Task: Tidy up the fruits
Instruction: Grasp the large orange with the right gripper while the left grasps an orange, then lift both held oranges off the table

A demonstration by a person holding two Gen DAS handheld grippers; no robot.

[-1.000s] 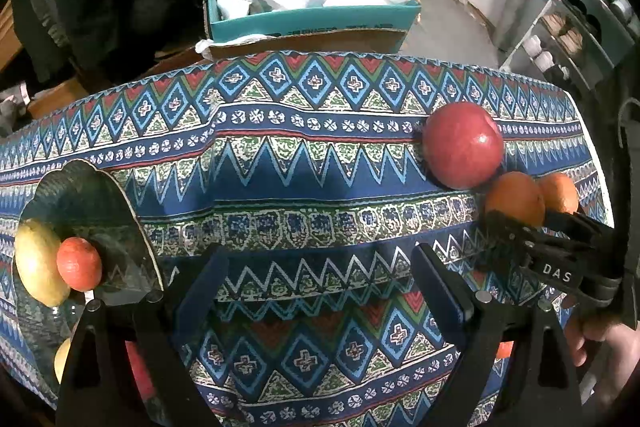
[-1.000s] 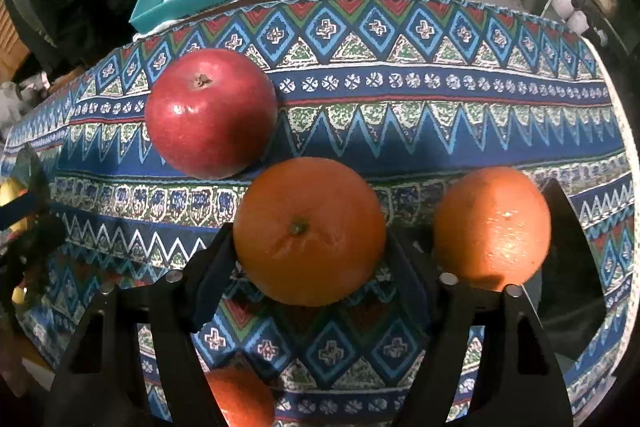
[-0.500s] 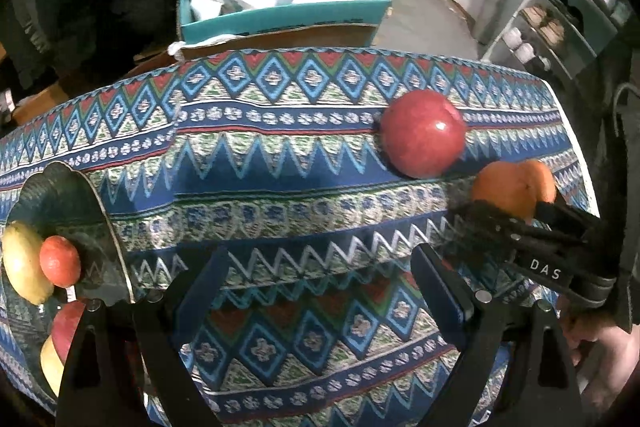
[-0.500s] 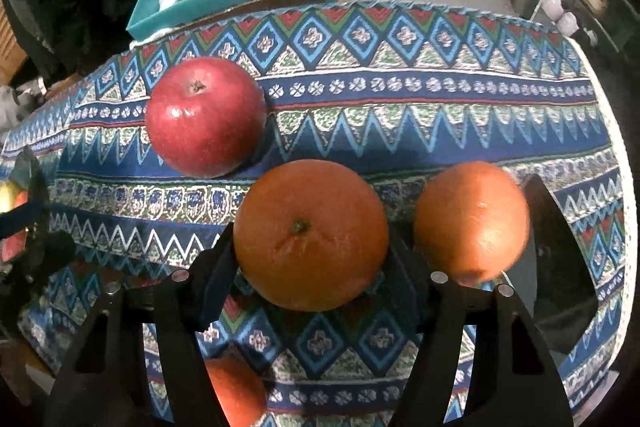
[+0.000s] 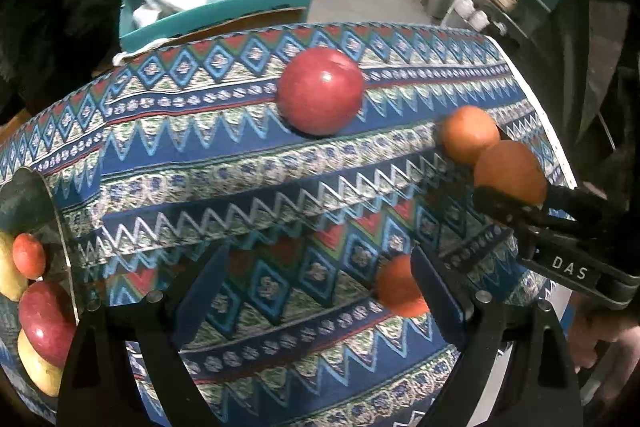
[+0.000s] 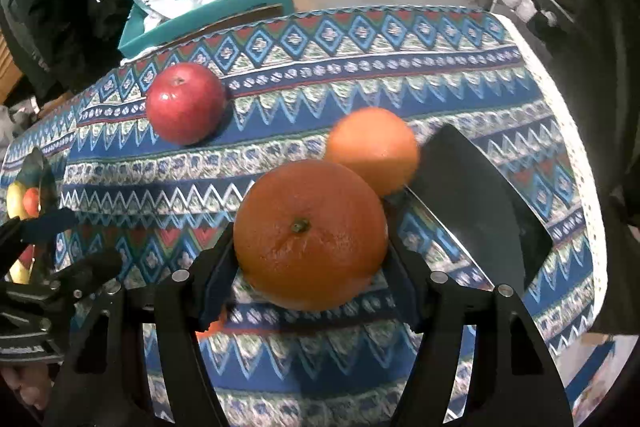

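From the left wrist view, the left gripper (image 5: 316, 291) is hanging spread and empty over the patterned blue tablecloth (image 5: 240, 163), while a shiny red apple (image 5: 320, 91) is sitting far off.

From the right wrist view, the right gripper (image 6: 308, 259) is pinching a round, dimpled orange (image 6: 310, 235) across its widest part — firm, fairly heavy, its skin likely giving grip. A second, smaller orange (image 6: 372, 147) is lying just behind it.

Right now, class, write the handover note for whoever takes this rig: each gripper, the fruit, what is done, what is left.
Right gripper: shut on one orange.
Left gripper: open, empty.
On the cloth: red apple, second orange, third orange.
Done: several fruits sit in the bowl.
Left: place the held orange, then clear the cloth.
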